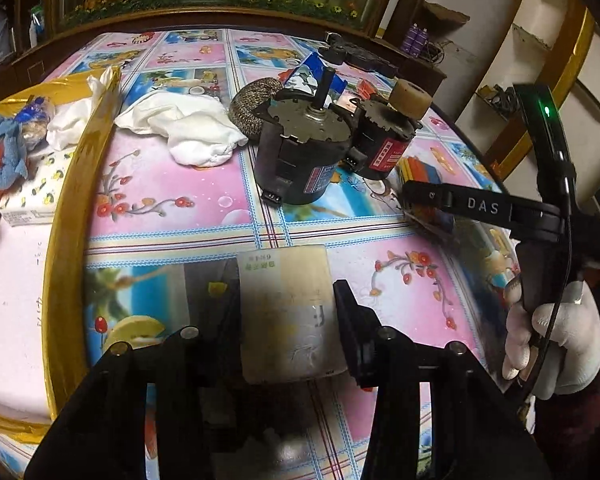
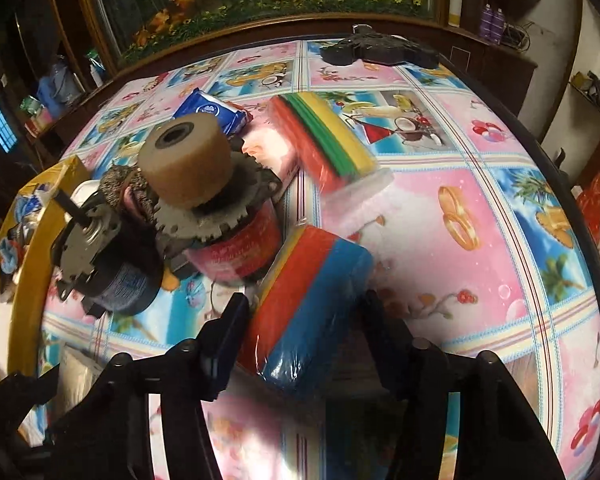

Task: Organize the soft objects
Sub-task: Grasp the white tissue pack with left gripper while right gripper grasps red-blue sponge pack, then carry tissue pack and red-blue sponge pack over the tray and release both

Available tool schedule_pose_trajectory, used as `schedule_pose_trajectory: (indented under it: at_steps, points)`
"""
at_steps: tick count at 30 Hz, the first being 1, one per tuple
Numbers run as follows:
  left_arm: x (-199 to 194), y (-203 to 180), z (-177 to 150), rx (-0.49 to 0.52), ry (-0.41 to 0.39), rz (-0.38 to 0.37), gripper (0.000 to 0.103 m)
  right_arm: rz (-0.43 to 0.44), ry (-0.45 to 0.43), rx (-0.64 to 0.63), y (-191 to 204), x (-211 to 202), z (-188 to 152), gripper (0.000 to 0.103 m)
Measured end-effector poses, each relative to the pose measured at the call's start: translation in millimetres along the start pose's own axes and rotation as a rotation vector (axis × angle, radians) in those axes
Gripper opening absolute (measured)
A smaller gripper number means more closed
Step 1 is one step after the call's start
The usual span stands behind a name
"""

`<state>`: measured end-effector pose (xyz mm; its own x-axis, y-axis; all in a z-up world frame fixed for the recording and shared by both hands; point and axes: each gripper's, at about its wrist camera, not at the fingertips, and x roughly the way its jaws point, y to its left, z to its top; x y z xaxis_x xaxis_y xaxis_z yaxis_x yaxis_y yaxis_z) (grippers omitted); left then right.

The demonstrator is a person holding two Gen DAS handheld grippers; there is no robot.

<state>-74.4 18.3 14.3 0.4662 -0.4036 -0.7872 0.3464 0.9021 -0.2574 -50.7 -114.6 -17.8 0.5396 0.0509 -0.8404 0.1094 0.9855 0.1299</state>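
My left gripper [image 1: 288, 312] is shut on a white tissue pack [image 1: 290, 316], held above the table near the gold tray [image 1: 72, 184]. The tray holds a blue cloth toy [image 1: 2, 156], a white cloth [image 1: 70, 120] and a patterned tissue pack [image 1: 36, 196]. A white rag [image 1: 184, 126] and a woven scrubber [image 1: 254, 102] lie on the table. My right gripper [image 2: 306, 320] has its fingers on both sides of a wrapped pack of coloured sponges [image 2: 312, 300]; its jaws look closed on it. It also shows in the left wrist view [image 1: 420, 192].
Two black motors [image 1: 304, 148] [image 2: 224, 216] stand mid-table, one topped by a tan roller [image 2: 186, 160]. A second sponge pack [image 2: 328, 144], a pink pack [image 2: 270, 148] and a blue tissue pack [image 2: 212, 110] lie behind. A black device [image 2: 376, 52] sits at the far edge.
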Motion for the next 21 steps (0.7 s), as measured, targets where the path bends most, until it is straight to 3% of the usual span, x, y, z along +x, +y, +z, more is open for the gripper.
schedule_pose_trajectory:
  at_steps: [6, 12, 17, 21]
  points:
    - [-30.4, 6.6, -10.3, -0.063, -0.046, -0.073, 0.042, 0.1, 0.007, 0.098, -38.2, -33.2, -24.9, 0.051]
    - [-70.4, 26.2, -17.1, -0.12, -0.111, -0.114, 0.042, 0.19, -0.033, 0.109, -43.1, -74.4, -40.7, 0.051]
    - [-101.7, 71.1, -22.4, -0.191, -0.164, -0.052, 0.042, 0.296, -0.053, 0.017, -8.4, -100.0, -45.2, 0.051]
    - [-116.9, 119.8, -18.5, -0.237, -0.186, 0.071, 0.043, 0.37, -0.031, -0.086, 35.6, -105.1, -41.0, 0.052]
